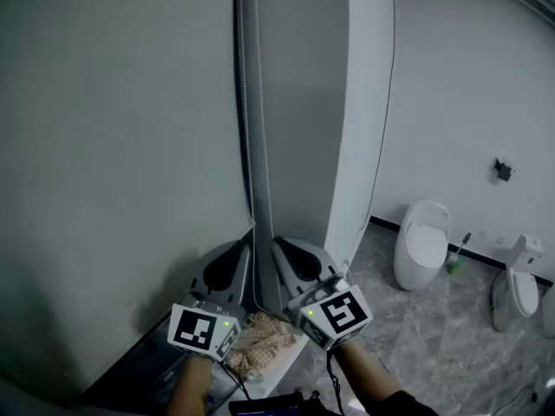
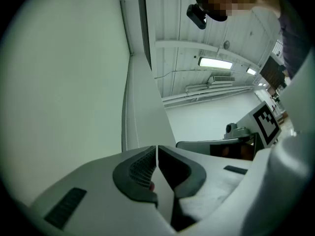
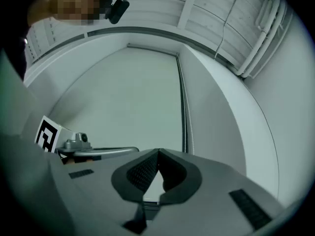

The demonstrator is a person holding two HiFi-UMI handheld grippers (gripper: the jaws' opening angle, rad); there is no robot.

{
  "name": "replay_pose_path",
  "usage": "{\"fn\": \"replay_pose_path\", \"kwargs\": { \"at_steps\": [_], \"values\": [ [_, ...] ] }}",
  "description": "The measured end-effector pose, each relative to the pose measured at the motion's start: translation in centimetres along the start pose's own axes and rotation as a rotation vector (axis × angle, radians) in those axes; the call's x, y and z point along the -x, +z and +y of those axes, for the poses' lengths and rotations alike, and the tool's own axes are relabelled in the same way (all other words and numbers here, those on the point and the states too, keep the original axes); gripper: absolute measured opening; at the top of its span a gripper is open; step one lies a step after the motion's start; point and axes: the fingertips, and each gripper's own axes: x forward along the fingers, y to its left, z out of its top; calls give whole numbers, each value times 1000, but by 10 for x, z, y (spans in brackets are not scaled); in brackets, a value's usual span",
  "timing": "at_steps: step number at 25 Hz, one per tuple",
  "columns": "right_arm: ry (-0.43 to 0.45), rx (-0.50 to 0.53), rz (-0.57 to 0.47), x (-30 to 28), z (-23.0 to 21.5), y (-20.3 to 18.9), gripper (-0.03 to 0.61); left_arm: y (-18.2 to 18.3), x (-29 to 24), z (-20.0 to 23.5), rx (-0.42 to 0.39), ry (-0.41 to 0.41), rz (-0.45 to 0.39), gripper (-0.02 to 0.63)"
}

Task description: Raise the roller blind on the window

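The grey roller blind [image 1: 113,146] hangs fully down over the window. Its bead chain [image 1: 251,146] drops along the blind's right edge, down between my two grippers. In the left gripper view the left gripper [image 2: 156,154] is shut on a thin strand of the chain [image 2: 156,150] that runs between its pads. In the head view the left gripper [image 1: 245,254] sits just left of the chain and the right gripper [image 1: 284,251] just right of it. The right gripper [image 3: 158,154] has its tips together, and the chain [image 3: 183,107] passes beside it, not between its jaws.
A white wall column [image 1: 364,102] stands right of the blind. A crumpled beige cloth [image 1: 264,341] lies on the sill below the grippers. Two white toilets [image 1: 422,243] [image 1: 519,289] and a green brush [image 1: 455,263] stand on the marble floor at the right.
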Motion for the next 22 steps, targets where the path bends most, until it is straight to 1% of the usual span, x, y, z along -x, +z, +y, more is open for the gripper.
{"fn": "replay_pose_path", "kwargs": {
  "at_steps": [5, 7, 13, 18, 20, 22],
  "values": [
    [15, -20, -3, -2, -7, 4, 8, 2, -6, -4, 18, 7, 13, 20],
    [29, -26, -10, -3, -15, 5, 8, 2, -14, -4, 14, 18, 15, 20],
    [61, -89, -14, -8, -53, 4, 8, 3, -53, -4, 0, 73, 8, 20],
    [128, -96, -54, -13, -81, 19, 8, 21, -90, -2, -7, 143, -4, 20],
    [178, -141, -78, -16, -86, 29, 8, 31, -107, 4, -10, 164, 7, 20],
    [218, -179, -89, -27, -93, 39, 8, 40, -132, 19, -8, 175, 35, 21]
  ]
}}
